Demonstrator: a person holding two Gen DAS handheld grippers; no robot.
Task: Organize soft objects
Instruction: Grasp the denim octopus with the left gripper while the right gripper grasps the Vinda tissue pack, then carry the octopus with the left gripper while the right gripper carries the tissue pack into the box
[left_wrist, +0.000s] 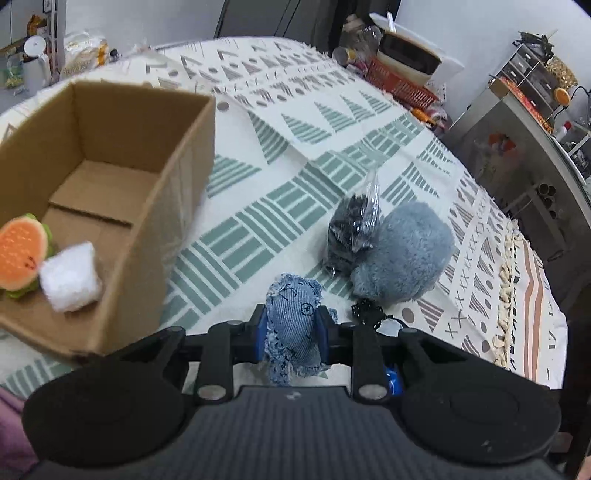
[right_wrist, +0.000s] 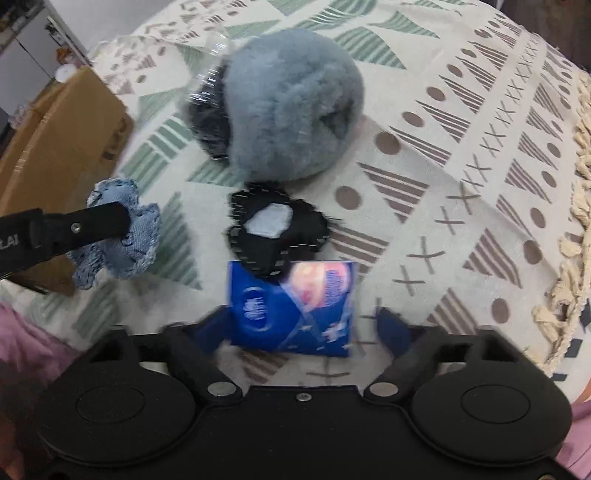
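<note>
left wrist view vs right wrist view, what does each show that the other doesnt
Only the left wrist view looks inside the cardboard box, where a burger plush and a white pouf lie. Only the right wrist view shows the blue packet between the open right gripper fingers, with the black felt piece plainly beyond it. Both show the left gripper shut on the denim toy, plus the grey fluffy ball on the patterned cloth.

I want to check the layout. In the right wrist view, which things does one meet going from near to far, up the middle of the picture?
Blue packet between the open right tongs → black stitched fabric piece → fluffy grey-blue plush.
</note>
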